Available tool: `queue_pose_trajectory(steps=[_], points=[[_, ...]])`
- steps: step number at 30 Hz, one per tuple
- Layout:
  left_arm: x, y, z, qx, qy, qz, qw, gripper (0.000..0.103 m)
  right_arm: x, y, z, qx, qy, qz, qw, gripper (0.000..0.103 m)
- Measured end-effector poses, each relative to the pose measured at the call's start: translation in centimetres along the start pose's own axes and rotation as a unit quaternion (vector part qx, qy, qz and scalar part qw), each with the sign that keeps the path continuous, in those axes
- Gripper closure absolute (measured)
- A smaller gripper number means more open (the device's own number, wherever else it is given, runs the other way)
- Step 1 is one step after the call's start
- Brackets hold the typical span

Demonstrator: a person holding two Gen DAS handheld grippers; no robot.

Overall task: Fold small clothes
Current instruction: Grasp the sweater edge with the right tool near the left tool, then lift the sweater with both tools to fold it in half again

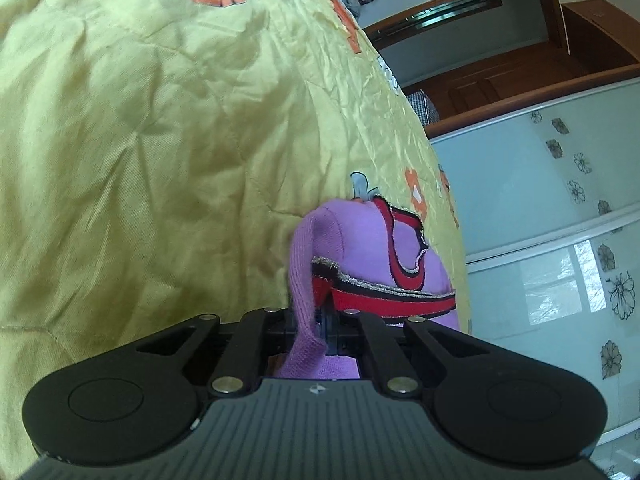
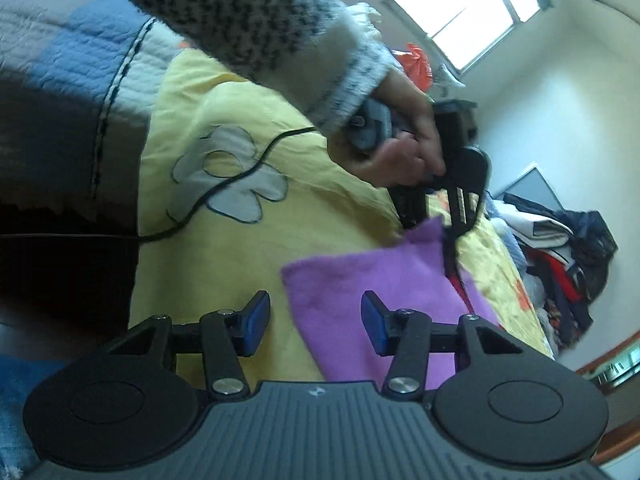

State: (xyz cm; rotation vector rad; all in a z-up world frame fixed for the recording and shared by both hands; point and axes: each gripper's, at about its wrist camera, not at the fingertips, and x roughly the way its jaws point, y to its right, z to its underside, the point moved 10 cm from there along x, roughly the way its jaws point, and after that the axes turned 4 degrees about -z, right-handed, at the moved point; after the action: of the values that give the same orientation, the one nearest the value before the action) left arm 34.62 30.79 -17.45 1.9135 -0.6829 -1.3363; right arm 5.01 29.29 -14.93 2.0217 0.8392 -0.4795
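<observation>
The purple garment (image 1: 376, 248) was clamped by the left gripper (image 1: 320, 328), while the right gripper (image 2: 316, 322), spread empty, was best closed on its near edge.

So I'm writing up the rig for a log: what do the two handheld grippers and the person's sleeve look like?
Both are black, with two round discs flanking a ribbed grey plate and silver pivot pins on the linkage arms. The right gripper has blue pads on its jaws; the left gripper shows none. A thin black cable trails from the left one. The sleeve is a fuzzy black-and-white knit with a pale cuff.
</observation>
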Motion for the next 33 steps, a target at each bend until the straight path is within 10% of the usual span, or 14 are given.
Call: queue_pose_trajectory(steps=[3,5,12,22,33], points=[[0.0,-0.1,0.0,-0.009,0.001,0.004,0.9999,0.095,1.1,-0.2,-1.2,-0.013,0.004,0.006,1.000,0.059],[-0.1,0.0,0.0,-0.011,0.003,0.007,0.9999,0.095,2.4,0.1,-1.5,0.023,-0.015,-0.020,0.999,0.097],[-1.6,1.7,-0.3,-0.038,0.029,0.052,0.9975,0.097,0.0,4.3,-1.3,0.191,0.036,-0.054,0.980,0.097],[0.7,11.0,-0.1,-0.011,0.025,0.093,0.9952,0.097,-4.8,12.5,6.0,0.316,0.062,0.024,0.946,0.098],[14.1,19.3,2.3,-0.028,-0.021,0.094,0.9949,0.097,-10.2,20.5,19.1,0.571,0.139,-0.012,0.809,0.098]])
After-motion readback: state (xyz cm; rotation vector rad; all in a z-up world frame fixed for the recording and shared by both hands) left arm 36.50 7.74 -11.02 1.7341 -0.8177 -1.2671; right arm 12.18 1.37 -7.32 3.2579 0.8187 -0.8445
